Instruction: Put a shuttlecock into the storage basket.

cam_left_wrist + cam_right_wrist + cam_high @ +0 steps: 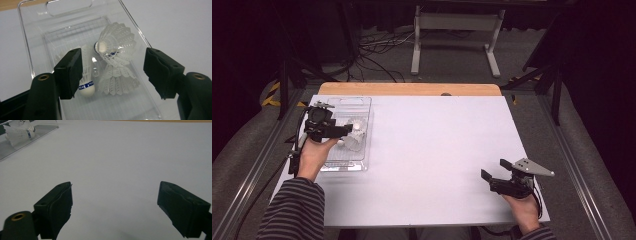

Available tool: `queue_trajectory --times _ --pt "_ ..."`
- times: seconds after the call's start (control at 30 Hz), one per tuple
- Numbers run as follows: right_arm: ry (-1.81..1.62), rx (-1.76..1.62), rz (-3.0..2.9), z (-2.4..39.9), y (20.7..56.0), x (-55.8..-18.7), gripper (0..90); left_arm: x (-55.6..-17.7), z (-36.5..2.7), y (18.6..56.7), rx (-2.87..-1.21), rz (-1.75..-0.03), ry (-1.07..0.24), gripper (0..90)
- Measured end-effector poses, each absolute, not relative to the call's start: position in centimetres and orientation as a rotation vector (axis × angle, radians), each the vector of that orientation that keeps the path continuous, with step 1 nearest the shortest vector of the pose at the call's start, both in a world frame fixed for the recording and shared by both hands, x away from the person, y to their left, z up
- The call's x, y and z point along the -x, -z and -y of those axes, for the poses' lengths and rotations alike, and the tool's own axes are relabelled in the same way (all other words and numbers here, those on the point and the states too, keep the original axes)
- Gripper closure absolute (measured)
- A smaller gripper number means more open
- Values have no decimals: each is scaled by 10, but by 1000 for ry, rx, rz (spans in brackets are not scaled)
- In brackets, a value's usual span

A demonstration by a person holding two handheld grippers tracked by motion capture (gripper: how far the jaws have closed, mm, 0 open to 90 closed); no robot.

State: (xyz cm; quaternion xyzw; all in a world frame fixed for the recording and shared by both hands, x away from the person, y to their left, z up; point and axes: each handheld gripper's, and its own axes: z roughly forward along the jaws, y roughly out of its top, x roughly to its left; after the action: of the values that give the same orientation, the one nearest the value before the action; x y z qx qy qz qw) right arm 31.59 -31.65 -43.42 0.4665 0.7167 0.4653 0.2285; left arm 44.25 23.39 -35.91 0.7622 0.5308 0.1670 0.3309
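The left gripper [112, 72] hovers over a clear plastic tray [32, 62] at the desk's [437, 150] left side, its fingers spread wide above three white shuttlecocks [117, 42] lying in the tray, gripping none. The right gripper [115, 205] rests well apart at the desk's right, fingers open and empty.

Left gripper over a clear tray with shuttlecocks

The left gripper [112, 72] has its two black jaws wide apart at the bottom of the frame, and they press on nothing. Between them, in the centre, three white feather shuttlecocks [116, 46] lie together in the transparent plastic tray [27, 50]. One has its cork [87, 91] with a blue band just beside the left jaw. The tray's handle cut-out is at the upper left.
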Motion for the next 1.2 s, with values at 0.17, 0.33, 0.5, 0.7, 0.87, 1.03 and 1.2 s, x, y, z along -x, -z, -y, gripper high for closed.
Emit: queue_trajectory --times 0.17,0.33,0.5,0.7,0.87,1.03,1.2 --pt "-1281 -1284 -1974 316 434 -316 135 -438 -237 358 -1979 -1372 -447 313" --pt "-1283 -1285 -1972 317 434 -316 135 -433 -237 357 -1973 -1351 -442 309" --pt "-1283 -1286 -1969 317 434 -316 135 -428 -238 356 -1973 -1327 -435 300" --pt "-1282 -1285 -1970 317 434 -316 136 -424 -239 357 -1963 -1310 -439 290" --pt "-1280 -1284 -1970 317 434 -316 135 -420 -238 356 -1954 -1293 -433 284" --pt "-1276 -1283 -1973 317 434 -316 135 -417 -239 356 -1954 -1277 -435 282" --pt "-1275 -1283 -1973 316 434 -315 135 -414 -239 356 -1950 -1265 -432 282"
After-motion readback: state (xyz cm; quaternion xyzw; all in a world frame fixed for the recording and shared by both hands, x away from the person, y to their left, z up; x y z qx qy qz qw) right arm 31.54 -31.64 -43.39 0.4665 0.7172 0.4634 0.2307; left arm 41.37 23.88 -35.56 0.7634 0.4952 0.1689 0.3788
